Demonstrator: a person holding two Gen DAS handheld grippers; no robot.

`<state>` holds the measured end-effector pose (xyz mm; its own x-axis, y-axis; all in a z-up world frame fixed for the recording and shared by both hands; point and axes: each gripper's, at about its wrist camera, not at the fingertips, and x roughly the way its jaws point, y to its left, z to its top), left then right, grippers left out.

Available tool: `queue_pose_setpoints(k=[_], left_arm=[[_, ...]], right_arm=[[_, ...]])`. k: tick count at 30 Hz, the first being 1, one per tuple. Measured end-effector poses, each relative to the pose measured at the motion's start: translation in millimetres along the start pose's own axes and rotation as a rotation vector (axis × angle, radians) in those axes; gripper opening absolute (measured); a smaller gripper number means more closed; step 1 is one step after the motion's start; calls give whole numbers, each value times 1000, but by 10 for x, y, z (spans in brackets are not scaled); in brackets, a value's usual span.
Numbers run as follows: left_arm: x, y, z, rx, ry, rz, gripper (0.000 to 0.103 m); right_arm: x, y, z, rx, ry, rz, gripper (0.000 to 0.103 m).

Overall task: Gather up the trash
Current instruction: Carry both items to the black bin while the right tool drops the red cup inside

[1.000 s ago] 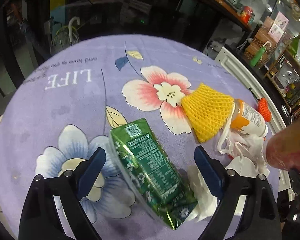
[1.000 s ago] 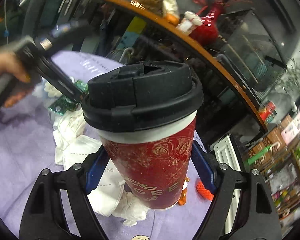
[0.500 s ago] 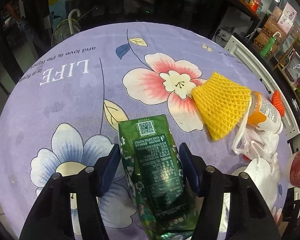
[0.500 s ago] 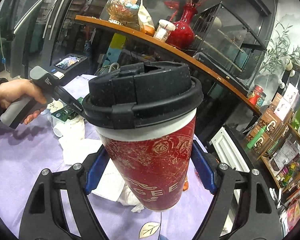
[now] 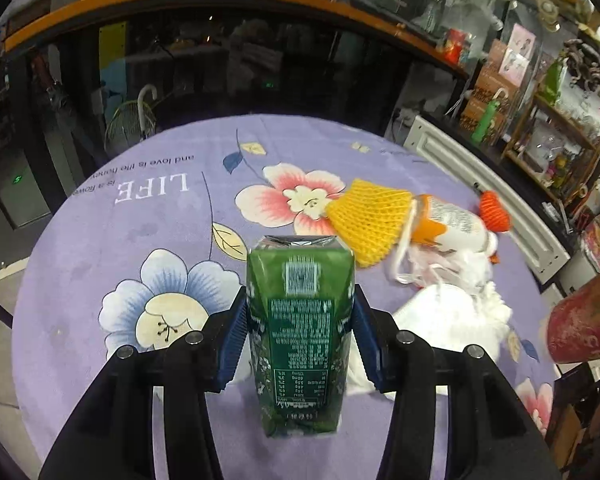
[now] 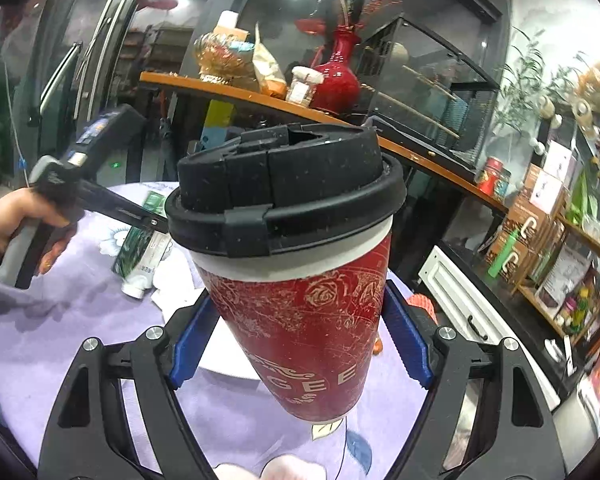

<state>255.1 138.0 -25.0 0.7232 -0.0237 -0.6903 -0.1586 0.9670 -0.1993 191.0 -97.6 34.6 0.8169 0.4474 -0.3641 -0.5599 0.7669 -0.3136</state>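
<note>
Trash is in both my tools at this moment: the left gripper (image 5: 300, 340) has its blue pads pinched on the flanks of the green carton (image 5: 300, 328), which I hold end-up and, as far as I can judge, lifted off the tablecloth (image 5: 100, 240), while the right gripper (image 6: 300, 344) is clamped around the lower body of the red paper cup (image 6: 304, 320), kept upright under its black lid (image 6: 284, 196), probably so any dregs stay inside. I grip the carton by its narrow sides because the pads span them easily. Just beyond the carton lies a heap of white tissue and a face mask (image 5: 448, 312), touching one another. Farther out, a yellow foam net (image 5: 368, 220) rests against a small bottle (image 5: 448, 226), with an orange net (image 5: 494, 212) at its far end. These remain to be gathered. No bin shows in either view, so I cannot tell where to carry this.
</note>
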Motion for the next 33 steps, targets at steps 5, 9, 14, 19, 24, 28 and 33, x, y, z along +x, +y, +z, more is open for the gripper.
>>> queue_pose_setpoints(k=[5,9,14,19,24,28,33], left_arm=[[-343,-103,-159,-3,-74,-48,49],[-580,-255,-289,23,-128,-61,49],[-888,-522,-451,81,-194,-89,49],[-959,-870,-619,132,-187,-174,49],[-930,-1323,-727,183,-169,-295,49],[-924,-1769,-773,245,-163,-376,49],[-926,-2296,-829,303,-166,-473,49]], right_arm=[[-242,-9,-117,57,-7,-12,79],[-422,-63,-220,111,-6,-19,79],[-643,-146,-408,164,-2,-46,79],[-869,-364,-696,265,24,-94,79],[-1050,-664,-1005,341,66,-183,79],[-1139,-989,-1354,395,126,-283,79],[-997,-1342,-1869,508,237,-316,79]])
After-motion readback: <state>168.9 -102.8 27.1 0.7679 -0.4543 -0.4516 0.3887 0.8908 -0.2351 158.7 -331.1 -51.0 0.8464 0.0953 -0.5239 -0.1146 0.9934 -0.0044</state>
